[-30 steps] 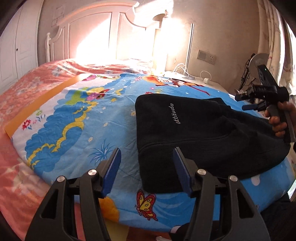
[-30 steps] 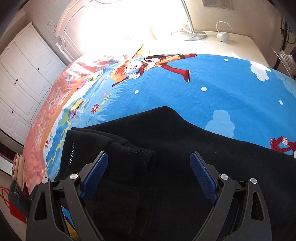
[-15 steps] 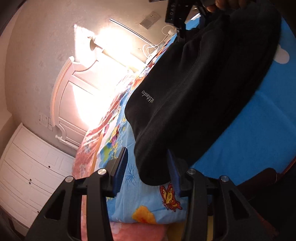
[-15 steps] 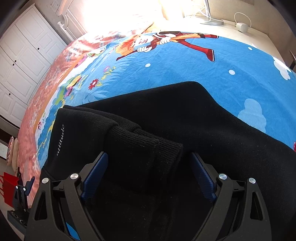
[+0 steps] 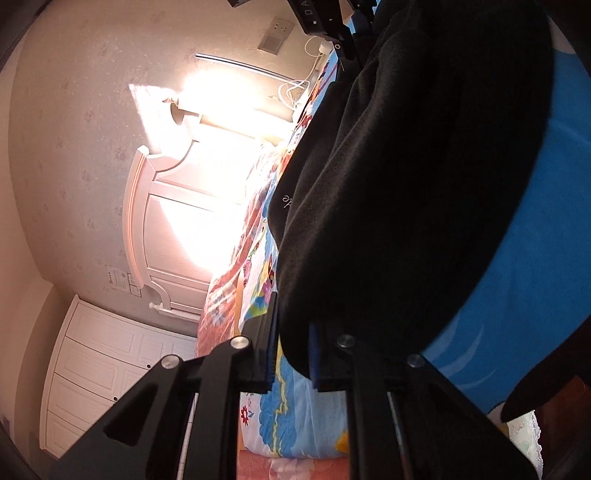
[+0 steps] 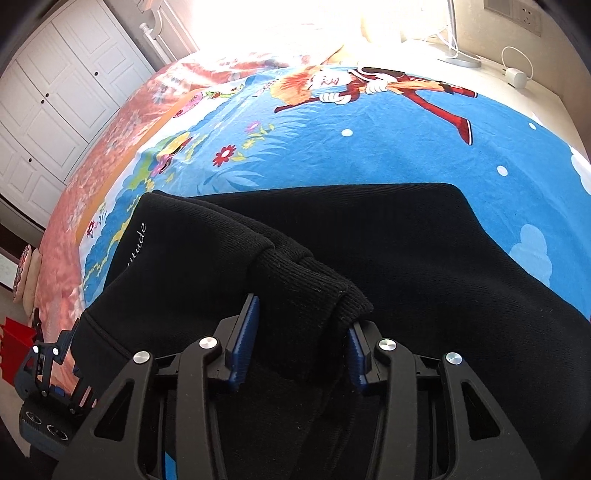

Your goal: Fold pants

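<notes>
Black pants (image 6: 369,251) lie partly folded on a bed's cartoon-print quilt (image 6: 369,155). The left gripper (image 5: 291,347) has its fingers nearly closed, pinching one edge; the right gripper (image 6: 301,332) has closed onto the ribbed cuffs (image 6: 317,291). At least one fold looks made; a final fold appears to remain.

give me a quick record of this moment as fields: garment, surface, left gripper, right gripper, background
garment: black pants, partly folded, ribbed cuffs lying on top
surface: bed with blue cartoon sheet
left gripper: left gripper shut on a folded edge of the pants, view rolled sideways
right gripper: right gripper straddles the cuffs, fingers close on both sides; full clamp unclear
background: white headboard, white wardrobe, wall socket
</notes>
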